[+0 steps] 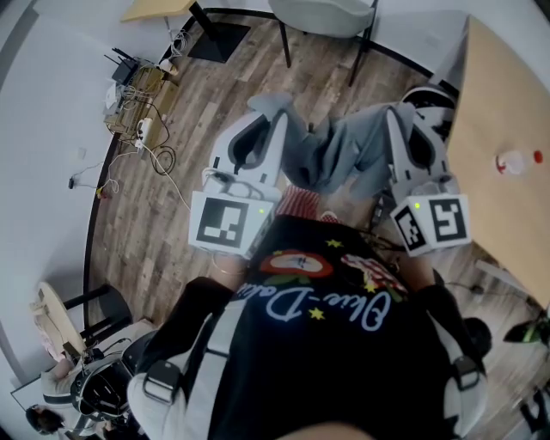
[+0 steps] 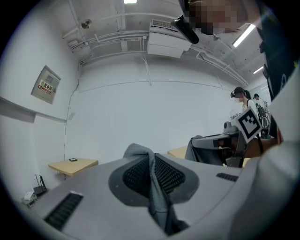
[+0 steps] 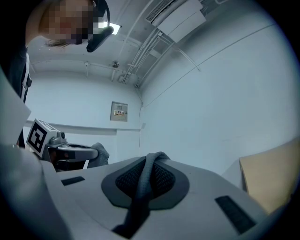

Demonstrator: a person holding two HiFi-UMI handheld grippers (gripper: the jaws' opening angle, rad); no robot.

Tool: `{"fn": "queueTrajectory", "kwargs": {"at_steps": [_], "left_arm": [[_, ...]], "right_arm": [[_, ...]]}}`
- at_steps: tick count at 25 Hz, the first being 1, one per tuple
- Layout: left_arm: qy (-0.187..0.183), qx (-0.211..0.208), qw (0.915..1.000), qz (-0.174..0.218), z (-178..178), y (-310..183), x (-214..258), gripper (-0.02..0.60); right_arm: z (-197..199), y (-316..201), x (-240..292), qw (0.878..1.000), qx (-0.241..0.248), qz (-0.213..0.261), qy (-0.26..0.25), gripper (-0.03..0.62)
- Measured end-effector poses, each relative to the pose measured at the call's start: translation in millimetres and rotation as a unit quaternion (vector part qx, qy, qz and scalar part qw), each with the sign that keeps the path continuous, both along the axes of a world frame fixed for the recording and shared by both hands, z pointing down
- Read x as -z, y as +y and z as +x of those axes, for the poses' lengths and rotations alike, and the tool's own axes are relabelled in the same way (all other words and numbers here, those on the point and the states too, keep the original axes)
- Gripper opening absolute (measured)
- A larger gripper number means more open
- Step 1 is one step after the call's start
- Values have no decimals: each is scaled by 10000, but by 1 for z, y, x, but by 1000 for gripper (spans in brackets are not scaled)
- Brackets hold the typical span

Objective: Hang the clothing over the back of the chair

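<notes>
Grey clothing (image 1: 339, 155) sags between the two claws. On the left gripper (image 2: 151, 171) the jaws are clamped on a fold of it, a corner poking past the tips. On the right gripper (image 3: 146, 180) the jaws are clamped on a rolled edge of it. Pale chair (image 1: 322, 15) stands ahead of both claws, clear of the cloth. Wooden table (image 1: 503, 103) lies right of the right gripper.
</notes>
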State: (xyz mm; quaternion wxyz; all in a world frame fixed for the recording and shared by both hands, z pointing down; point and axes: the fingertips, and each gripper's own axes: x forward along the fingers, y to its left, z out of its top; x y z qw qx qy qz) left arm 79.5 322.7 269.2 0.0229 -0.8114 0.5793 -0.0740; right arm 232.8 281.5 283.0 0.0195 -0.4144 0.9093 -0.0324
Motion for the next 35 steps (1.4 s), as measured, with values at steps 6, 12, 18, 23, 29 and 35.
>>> {"fn": "queueTrajectory", "kwargs": {"at_steps": [6,12,18,23,29,35], "left_arm": [[-32,-85,10000,24,-2,-9,-3,35],[5,-199,9998,-3,-3,-26,-9,35],[100,-270,9996,-11,-20,-49,-13,35],[145,-290,9995,-5,-29,-72,-14,34],[178,-280,9995,6,-44,-103,-14,35],[234,-275,9993,-5,-64,-125,-15,34]], "right_arm": [[-3,-5,-2,10000,-39,36,39,12],[-7,-20,-5,9999,-109,32,84,12],[-19,-40,-7,9996,-252,-3,130,12],[-27,-60,-7,9994,-303,-22,174,12],[-40,-90,-8,9993,-301,-43,226,12],[-57,-110,-6,9989,-353,-50,308,12]]}}
